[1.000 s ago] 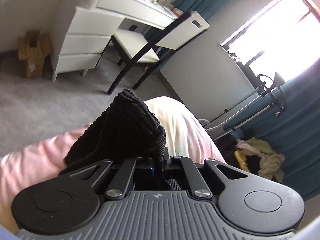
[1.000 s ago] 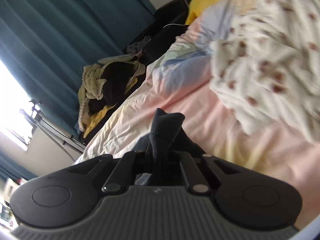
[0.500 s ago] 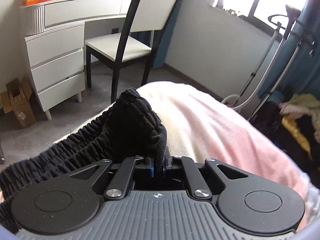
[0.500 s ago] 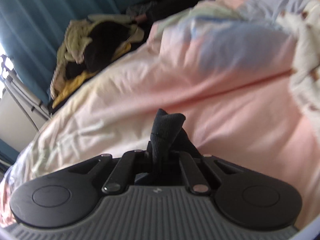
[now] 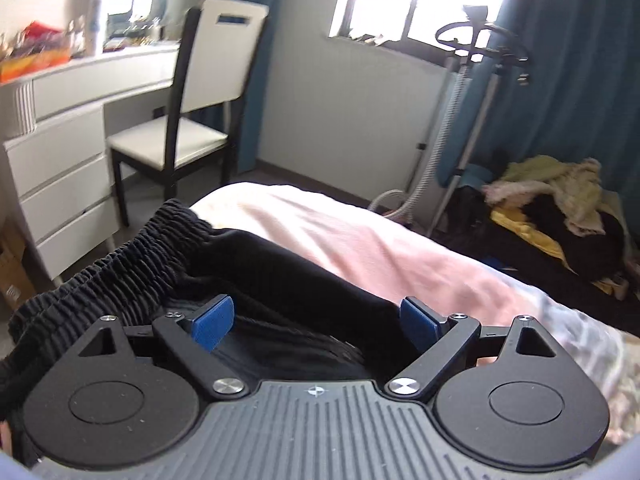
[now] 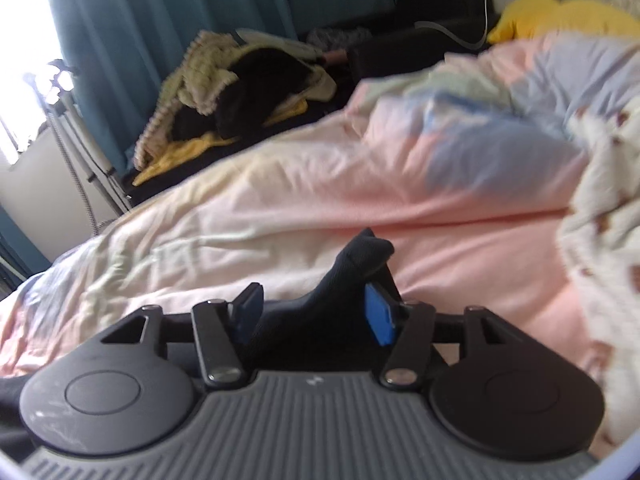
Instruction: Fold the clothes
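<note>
A black garment with a ribbed elastic waistband (image 5: 132,264) lies on the pink bed cover (image 5: 360,248). My left gripper (image 5: 316,320) is open, its blue pads (image 5: 212,322) spread apart with the black cloth lying loose between them. In the right wrist view, my right gripper (image 6: 316,312) is open too, and a peak of the black garment (image 6: 356,264) stands between its blue pads (image 6: 380,318), leaning on the right one. The rest of the garment is hidden below both grippers.
A white dresser (image 5: 60,152) and a white chair (image 5: 180,120) stand left of the bed. A garment steamer stand (image 5: 472,80) and a clothes pile (image 5: 560,196) are by the blue curtain. A patterned white blanket (image 6: 604,208) lies at right, a yellow plush (image 6: 560,12) beyond.
Both grippers were shut on the black garment and have opened, letting it go onto the bed. Both moved down toward the cover, and the left view swung right.
</note>
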A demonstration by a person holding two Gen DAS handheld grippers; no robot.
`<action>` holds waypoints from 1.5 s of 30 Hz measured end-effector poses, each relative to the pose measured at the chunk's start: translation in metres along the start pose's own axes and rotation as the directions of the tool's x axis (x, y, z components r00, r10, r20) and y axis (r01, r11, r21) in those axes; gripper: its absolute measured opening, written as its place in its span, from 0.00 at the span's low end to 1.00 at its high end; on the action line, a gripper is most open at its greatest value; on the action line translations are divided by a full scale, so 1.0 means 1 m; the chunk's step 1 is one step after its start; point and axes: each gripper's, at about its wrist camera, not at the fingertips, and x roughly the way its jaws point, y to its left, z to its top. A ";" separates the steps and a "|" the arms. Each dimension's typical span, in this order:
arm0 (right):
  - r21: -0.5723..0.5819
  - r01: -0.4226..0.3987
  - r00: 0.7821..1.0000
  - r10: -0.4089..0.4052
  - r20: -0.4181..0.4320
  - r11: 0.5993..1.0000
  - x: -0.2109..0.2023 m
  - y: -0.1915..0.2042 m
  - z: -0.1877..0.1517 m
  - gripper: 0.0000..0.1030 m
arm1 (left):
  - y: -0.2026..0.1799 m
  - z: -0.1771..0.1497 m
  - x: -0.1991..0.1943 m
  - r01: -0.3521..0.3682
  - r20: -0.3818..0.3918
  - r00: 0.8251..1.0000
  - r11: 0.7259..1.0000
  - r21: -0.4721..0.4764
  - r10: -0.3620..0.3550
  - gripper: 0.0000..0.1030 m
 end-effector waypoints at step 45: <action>0.570 -0.250 0.958 0.112 0.265 0.783 -0.058 -0.074 -0.125 0.06 | -0.134 -0.230 -0.152 0.425 -0.124 0.904 0.893 0.147 -0.409 0.96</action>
